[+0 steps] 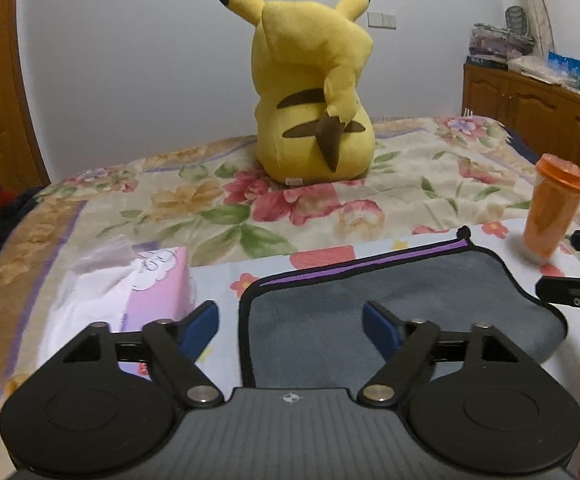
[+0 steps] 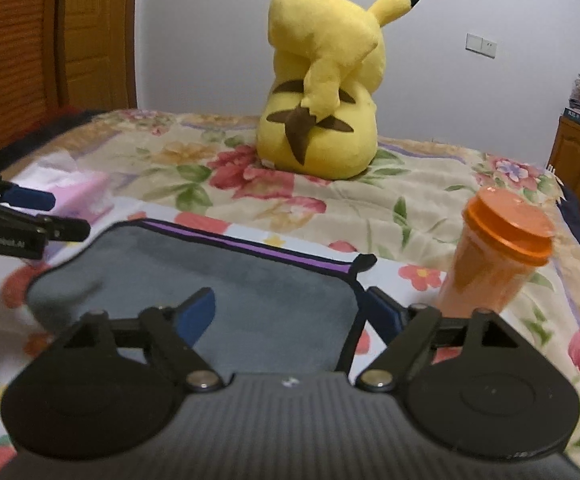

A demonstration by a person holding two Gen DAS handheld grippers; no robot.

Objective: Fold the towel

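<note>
Both the left hand-held gripper [image 1: 291,326] and right hand-held gripper [image 2: 290,314] hovered wide open, empty, over the grey towel [image 1: 430,300] on the bed [image 1: 330,216].

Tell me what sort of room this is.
Most likely a bedroom: a bed with a floral quilt, a yellow plush toy sitting on it, and wooden cabinets along the wall.

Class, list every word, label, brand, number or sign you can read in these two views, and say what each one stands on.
"GenRobot.AI": white lettering, slightly blurred, on the black body of the left hand-held gripper, seen in the right wrist view.
Print on the pink tissue box: too blurred to read.
Tag at the base of the yellow plush toy: too small to read.
Nothing else readable.
</note>
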